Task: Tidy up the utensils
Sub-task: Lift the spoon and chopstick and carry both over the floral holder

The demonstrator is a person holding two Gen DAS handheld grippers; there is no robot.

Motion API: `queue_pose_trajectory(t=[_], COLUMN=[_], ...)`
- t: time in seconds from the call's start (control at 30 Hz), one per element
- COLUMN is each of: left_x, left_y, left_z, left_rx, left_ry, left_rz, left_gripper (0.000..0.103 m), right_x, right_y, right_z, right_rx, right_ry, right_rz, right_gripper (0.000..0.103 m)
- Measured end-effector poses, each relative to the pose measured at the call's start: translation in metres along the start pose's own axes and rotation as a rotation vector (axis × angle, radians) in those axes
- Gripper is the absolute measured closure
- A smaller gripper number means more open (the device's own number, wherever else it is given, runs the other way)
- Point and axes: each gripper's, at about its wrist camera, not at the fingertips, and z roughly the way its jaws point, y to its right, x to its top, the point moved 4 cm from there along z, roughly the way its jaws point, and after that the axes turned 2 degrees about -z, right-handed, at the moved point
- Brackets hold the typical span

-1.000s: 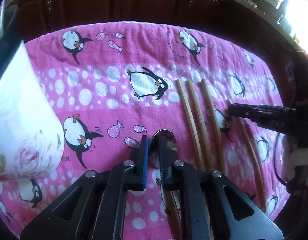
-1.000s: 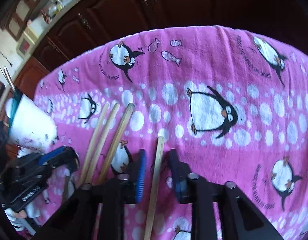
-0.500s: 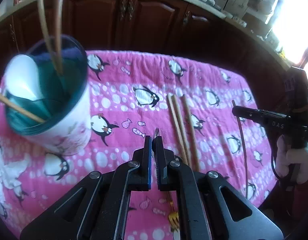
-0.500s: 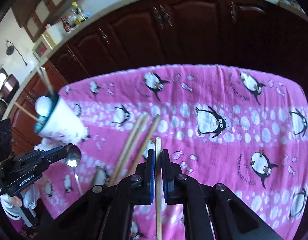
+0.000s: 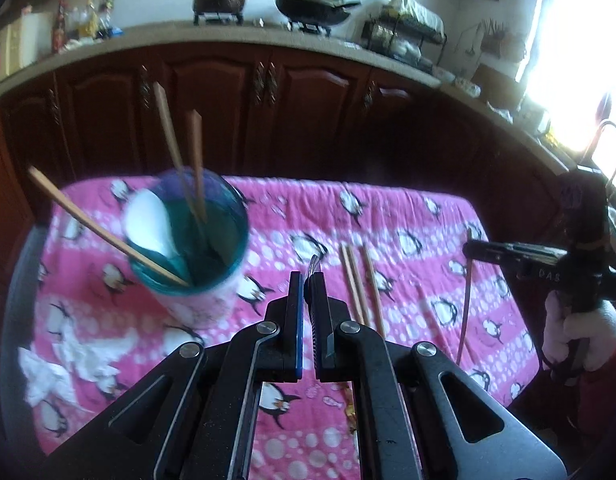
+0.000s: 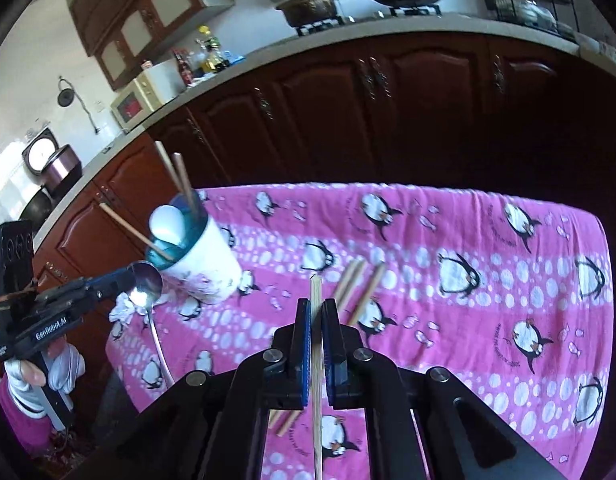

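above the towel (image 6: 468, 232), left gripper (image 5: 307, 280) clamps spoon (image 6: 146, 284); right gripper (image 6: 317, 312) clamps chopstick (image 6: 316, 360)

We hold one chopstick (image 6: 316, 344) between the closed jaws of our right gripper (image 6: 317, 312), above the pink penguin cloth (image 6: 488, 320). Our left gripper (image 6: 108, 286) holds a metal spoon (image 6: 147, 290) near the cup (image 6: 196, 256), where chopsticks stand.

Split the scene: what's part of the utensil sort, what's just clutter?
Job:
- left gripper, shut on metal spoon
- right gripper, shut on chopstick
- cup holding chopsticks and a white spoon
- three loose chopsticks

Lying about:
- crumpled tissue
- penguin cloth
- microwave
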Motion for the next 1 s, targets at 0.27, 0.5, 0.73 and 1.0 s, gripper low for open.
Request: queue_pose_trajectory(t=[0.27,0.5,0.73,1.0], left_x=[0.036,0.065,0.074,0.069], left_y=[-0.056,-0.101,-0.103,-0.104], left_z=[-0.049,-0.069,-0.059,-0.03], left_rx=[0.124,0.284,0.417,0.486], left_ry=[0.127,0.243,0.323,0.336], left_rz=[-0.055,-0.108,-0.039,0.016], left_gripper=[0.101,0.101,0.101,0.101], right_x=[0.036,0.087,0.138,0.179], right_y=[-0.04,-0.082,-0.125,-0.152], right_z=[-0.019,-0.03,-0.017,0.016], right_rx=[0.061,0.109,0.135,0.129], right_ry=[0.067,0.154,0.212,0.234], right_rz=[-0.073,-0.126,-0.176,-0.198], right_gripper=[0.098,0.098,0.098,0.098])
